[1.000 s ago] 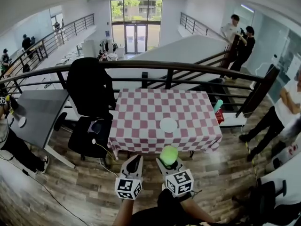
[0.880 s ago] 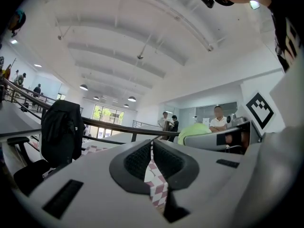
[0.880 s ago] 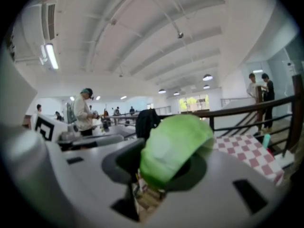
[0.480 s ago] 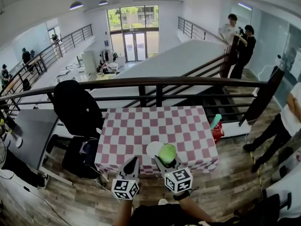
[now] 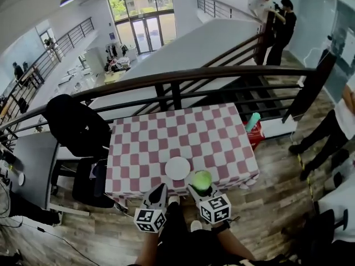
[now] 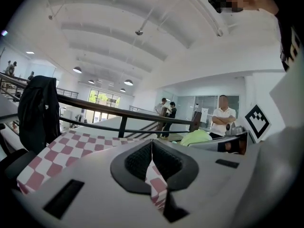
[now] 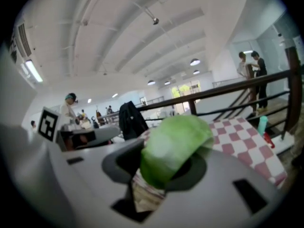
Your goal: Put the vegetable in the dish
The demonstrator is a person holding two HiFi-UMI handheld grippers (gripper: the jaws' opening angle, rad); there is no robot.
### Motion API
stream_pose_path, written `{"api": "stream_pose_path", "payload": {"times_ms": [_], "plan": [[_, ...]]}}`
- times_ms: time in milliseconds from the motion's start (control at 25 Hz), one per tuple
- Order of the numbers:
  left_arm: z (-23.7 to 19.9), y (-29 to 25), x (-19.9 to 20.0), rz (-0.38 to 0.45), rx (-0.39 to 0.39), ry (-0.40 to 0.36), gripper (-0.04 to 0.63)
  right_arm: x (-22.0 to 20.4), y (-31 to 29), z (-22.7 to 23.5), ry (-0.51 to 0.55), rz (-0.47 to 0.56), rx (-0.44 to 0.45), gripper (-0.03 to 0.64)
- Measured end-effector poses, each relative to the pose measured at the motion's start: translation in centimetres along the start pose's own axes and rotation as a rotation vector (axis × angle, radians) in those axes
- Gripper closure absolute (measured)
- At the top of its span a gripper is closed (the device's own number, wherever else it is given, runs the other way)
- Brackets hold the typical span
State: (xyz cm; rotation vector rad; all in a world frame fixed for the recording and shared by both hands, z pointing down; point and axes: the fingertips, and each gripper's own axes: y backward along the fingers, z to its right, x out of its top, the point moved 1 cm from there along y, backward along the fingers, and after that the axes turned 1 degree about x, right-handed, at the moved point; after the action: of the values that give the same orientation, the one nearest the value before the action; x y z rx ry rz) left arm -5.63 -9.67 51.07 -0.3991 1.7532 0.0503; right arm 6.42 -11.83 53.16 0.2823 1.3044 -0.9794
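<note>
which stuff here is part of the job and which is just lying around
Job: green vegetable, held in the right gripper; white dish on the checked table.
Lying about: black chair; teal bottle beside the table.

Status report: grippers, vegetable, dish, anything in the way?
Left gripper shut, empty. Right gripper shut on green vegetable, held just right of the empty white dish on checkered table. Nothing between them.
</note>
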Motion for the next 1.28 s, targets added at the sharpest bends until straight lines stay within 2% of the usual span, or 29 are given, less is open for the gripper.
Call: {"api": "stream_pose_path", "payload": {"times_ms": [160, 280, 400, 520, 600, 720, 840, 960, 1080, 1120, 1200, 1280], "plan": [[-0.8, -3.3, -2.6, -0.064, -0.032, 0.025, 0.572, -1.8, -0.5, 3.0, -0.035, -0.056, -0.054, 0.472], [-1.7, -5.4, -3.5, -0.105, -0.054, 0.022, 0.571, -2.8, -1.5, 4.8, -0.074, -0.103, -0.061, 0.472], [-2.8, -6.9, -6.0, -0.234, -0.107, 0.049, 0.571, -4.6, -2.7, 5.5, -0.148, -0.135, -0.049, 0.472], [-3.0, -7.8, -9.0, -0.366, -0.193, 0.063, 0.571, -6.6, -4.0, 5.9, -0.225, -0.190, -0.022, 0.472], [-3.4, -8.3, -10.6, -0.431, -0.242, 0.025, 0.569, -7.5, -5.4, 6.0, -0.276, -0.210, 0.014, 0.472], [-4.5, -9.7, -12.0, -0.480, -0.298, -0.066, 0.557, -7.9, -7.9, 6.6, -0.365, -0.202, 0.061, 0.472], [-4.9, -10.2, -12.7, -0.506, -0.373, -0.104, 0.480, -8.4, -9.7, 6.6, -0.449, -0.198, 0.129, 0.472], [-4.6, -10.4, -12.6, -0.531, -0.485, -0.144, 0.370, -7.7, -10.9, 5.8, -0.619, -0.147, 0.289, 0.472], [-4.0, -10.7, -11.5, -0.544, -0.678, -0.176, 0.308, -5.5, -11.9, 4.4, -0.768, -0.077, 0.498, 0.472], [-3.9, -10.7, -10.9, -0.542, -0.746, -0.176, 0.256, -4.9, -12.2, 4.0, -0.795, -0.061, 0.557, 0.472], [-3.6, -10.8, -9.5, -0.540, -0.864, -0.171, 0.153, -4.1, -12.8, 3.2, -0.818, -0.038, 0.648, 0.472], [-3.4, -10.9, -8.3, -0.549, -0.952, -0.183, 0.093, -3.7, -13.6, 2.7, -0.811, -0.021, 0.701, 0.472]]}}
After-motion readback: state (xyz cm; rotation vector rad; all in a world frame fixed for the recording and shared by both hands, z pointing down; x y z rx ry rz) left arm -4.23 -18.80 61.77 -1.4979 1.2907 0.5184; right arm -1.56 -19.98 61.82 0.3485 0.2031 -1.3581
